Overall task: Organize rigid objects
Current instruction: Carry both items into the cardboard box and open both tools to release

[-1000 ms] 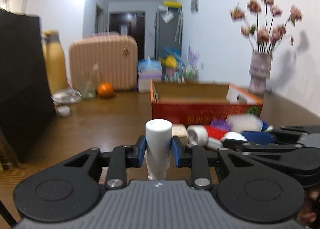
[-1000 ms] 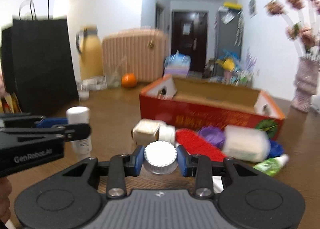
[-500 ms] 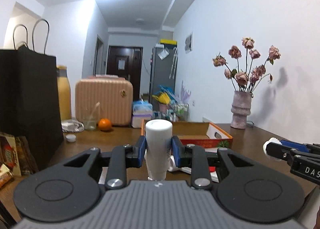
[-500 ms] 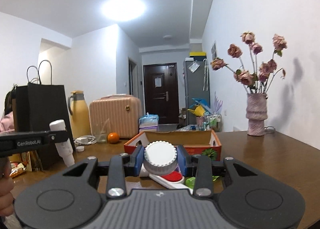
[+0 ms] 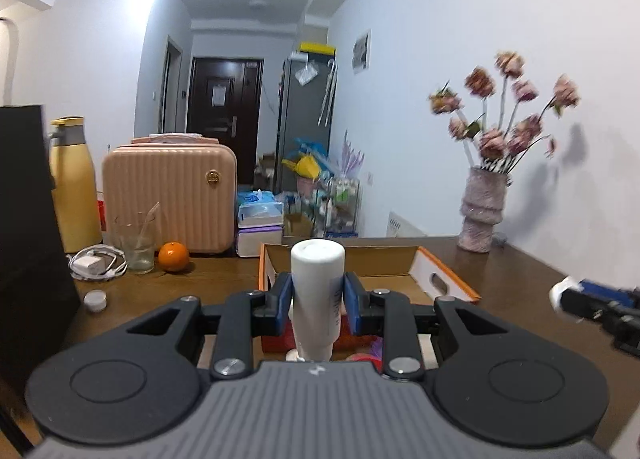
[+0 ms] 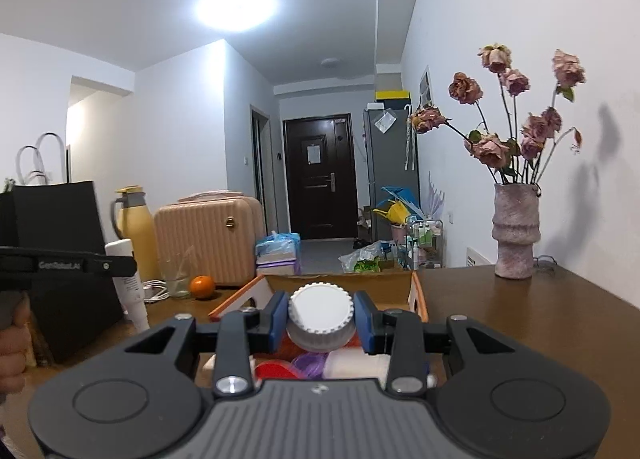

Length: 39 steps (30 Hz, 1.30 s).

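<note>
**Both grippers lifting white containers before the open carton**

The left gripper (image 5: pixel 317 301) is clamping a tall white plastic tube (image 5: pixel 317 291) between its blue pads, cap end hanging down. Small print is running along the tube's side, too fine to read. The right gripper (image 6: pixel 321 323) is squeezing a white ribbed-lid plastic jar (image 6: pixel 321 319), which is showing only its lid and upper body.

In the right wrist view, the left gripper's arm is entering at nine o'clock, its side carrying white lettering that is reading roughly "GenRobot.AI". In the left wrist view, the right gripper is poking in at three o'clock, blurred and cut off by the frame edge.

The orange-edged open cardboard carton (image 6: pixel 416 291) is sitting on the dark wooden bench (image 6: pixel 520 311) at twelve o'clock from both grippers. Its red front is mostly hiding behind the gripper bodies. Red, purple and white items are peeking beneath the right gripper, too covered to identify. The pink textured vase of dried roses (image 6: pixel 514 231) is standing at two o'clock.
</note>
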Motion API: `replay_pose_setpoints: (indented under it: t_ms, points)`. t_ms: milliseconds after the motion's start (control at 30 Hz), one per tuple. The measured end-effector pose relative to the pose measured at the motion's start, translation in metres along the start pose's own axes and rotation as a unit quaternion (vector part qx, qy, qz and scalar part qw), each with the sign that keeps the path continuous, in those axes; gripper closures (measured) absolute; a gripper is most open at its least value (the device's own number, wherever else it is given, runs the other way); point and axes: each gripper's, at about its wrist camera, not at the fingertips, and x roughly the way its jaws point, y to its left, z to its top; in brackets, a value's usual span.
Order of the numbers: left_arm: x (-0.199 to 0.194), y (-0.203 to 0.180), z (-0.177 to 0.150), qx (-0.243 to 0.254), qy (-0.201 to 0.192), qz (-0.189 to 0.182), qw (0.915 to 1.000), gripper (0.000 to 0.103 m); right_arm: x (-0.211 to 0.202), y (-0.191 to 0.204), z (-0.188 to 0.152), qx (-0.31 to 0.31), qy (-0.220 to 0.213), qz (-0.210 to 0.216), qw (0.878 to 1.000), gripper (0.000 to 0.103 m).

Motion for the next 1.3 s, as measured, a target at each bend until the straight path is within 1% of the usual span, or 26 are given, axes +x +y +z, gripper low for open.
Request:
replay_pose_setpoints:
  t_ms: [67, 167, 233, 300, 367, 400, 467, 500, 533, 567, 633, 667, 700, 733, 767, 800, 833, 867, 900, 933, 1000, 1100, 1133, 1167, 1267, 1300]
  points:
    - [0.033, 0.004, 0.015, 0.000, 0.015, 0.004, 0.9999, 0.075, 0.032, -0.015, 0.016, -0.003, 0.011, 0.006, 1.000, 0.068]
    - [0.085, 0.013, 0.034, -0.017, 0.040, -0.012, 0.9990, 0.075, 0.080, -0.034, 0.034, -0.013, 0.023, 0.001, 1.000, 0.068]
    - [0.123, 0.016, 0.043, -0.018, 0.060, -0.013, 0.9979, 0.076, 0.122, -0.050, 0.047, -0.007, 0.042, 0.003, 0.999, 0.068]
    - [0.170, 0.017, 0.049, -0.013, 0.099, -0.009, 0.9950, 0.075, 0.169, -0.066, 0.056, 0.007, 0.077, 0.014, 0.997, 0.068]
    - [0.216, 0.018, 0.052, -0.008, 0.141, -0.003, 0.9900, 0.076, 0.213, -0.079, 0.060, 0.013, 0.115, 0.013, 0.993, 0.068]
    - [0.239, 0.019, 0.052, -0.007, 0.160, 0.007, 0.9871, 0.076, 0.236, -0.087, 0.060, 0.018, 0.131, 0.009, 0.991, 0.068]
    - [0.280, 0.020, 0.048, 0.009, 0.189, 0.026, 0.9817, 0.076, 0.282, -0.096, 0.055, 0.003, 0.175, -0.014, 0.984, 0.068]
    - [0.296, 0.021, 0.044, 0.016, 0.201, 0.038, 0.9787, 0.075, 0.305, -0.102, 0.051, 0.001, 0.202, -0.016, 0.979, 0.068]
    - [0.314, 0.022, 0.040, 0.021, 0.217, 0.053, 0.9745, 0.075, 0.325, -0.106, 0.045, 0.004, 0.228, -0.019, 0.973, 0.068]
    - [0.336, 0.024, 0.037, 0.028, 0.240, 0.061, 0.9685, 0.075, 0.349, -0.114, 0.038, 0.015, 0.258, -0.027, 0.966, 0.068]
    - [0.365, 0.028, 0.030, 0.023, 0.269, 0.071, 0.9602, 0.075, 0.380, -0.121, 0.025, 0.021, 0.290, -0.040, 0.956, 0.068]
    - [0.379, 0.029, 0.028, 0.025, 0.272, 0.080, 0.9586, 0.075, 0.395, -0.122, 0.020, 0.013, 0.301, -0.051, 0.952, 0.068]
    - [0.388, 0.032, 0.027, 0.026, 0.275, 0.092, 0.9566, 0.073, 0.402, -0.121, 0.017, 0.002, 0.299, -0.051, 0.953, 0.068]
    - [0.396, 0.033, 0.025, 0.029, 0.268, 0.103, 0.9574, 0.067, 0.410, -0.117, 0.014, -0.009, 0.292, -0.044, 0.955, 0.067]
    - [0.404, 0.034, 0.022, 0.035, 0.258, 0.104, 0.9599, 0.063, 0.416, -0.112, 0.011, -0.018, 0.285, -0.040, 0.957, 0.051]
    - [0.410, 0.034, 0.020, 0.044, 0.254, 0.097, 0.9615, 0.060, 0.422, -0.112, 0.009, -0.021, 0.282, -0.033, 0.959, 0.044]
    - [0.415, 0.033, 0.017, 0.055, 0.251, 0.095, 0.9618, 0.057, 0.427, -0.111, 0.008, -0.020, 0.281, -0.024, 0.959, 0.035]
    - [0.419, 0.032, 0.013, 0.059, 0.255, 0.094, 0.9605, 0.056, 0.433, -0.110, 0.007, -0.012, 0.277, -0.017, 0.961, 0.027]
    - [0.423, 0.030, 0.013, 0.064, 0.260, 0.091, 0.9590, 0.052, 0.436, -0.109, 0.007, -0.005, 0.274, -0.015, 0.962, 0.025]
    - [0.423, 0.027, 0.013, 0.067, 0.259, 0.088, 0.9596, 0.042, 0.439, -0.108, 0.006, 0.000, 0.274, -0.019, 0.962, 0.022]
    - [0.420, 0.026, 0.013, 0.067, 0.252, 0.080, 0.9621, 0.032, 0.444, -0.104, 0.006, -0.012, 0.277, -0.025, 0.960, 0.021]
    - [0.420, 0.023, 0.012, 0.073, 0.256, 0.077, 0.9610, 0.028, 0.439, -0.102, 0.007, -0.011, 0.273, -0.021, 0.962, 0.020]
    - [0.418, 0.021, 0.011, 0.074, 0.255, 0.071, 0.9615, 0.028, 0.436, -0.102, 0.007, -0.005, 0.272, -0.020, 0.962, 0.017]
    - [0.418, 0.020, 0.012, 0.074, 0.252, 0.066, 0.9627, 0.028, 0.434, -0.103, 0.006, 0.000, 0.273, -0.018, 0.962, 0.014]
    - [0.407, 0.013, 0.017, 0.089, 0.230, 0.077, 0.9662, 0.025, 0.429, -0.103, 0.006, -0.005, 0.278, -0.023, 0.960, 0.013]
    - [0.399, 0.008, 0.019, 0.096, 0.226, 0.078, 0.9663, 0.020, 0.426, -0.101, 0.007, -0.007, 0.281, -0.030, 0.959, 0.013]
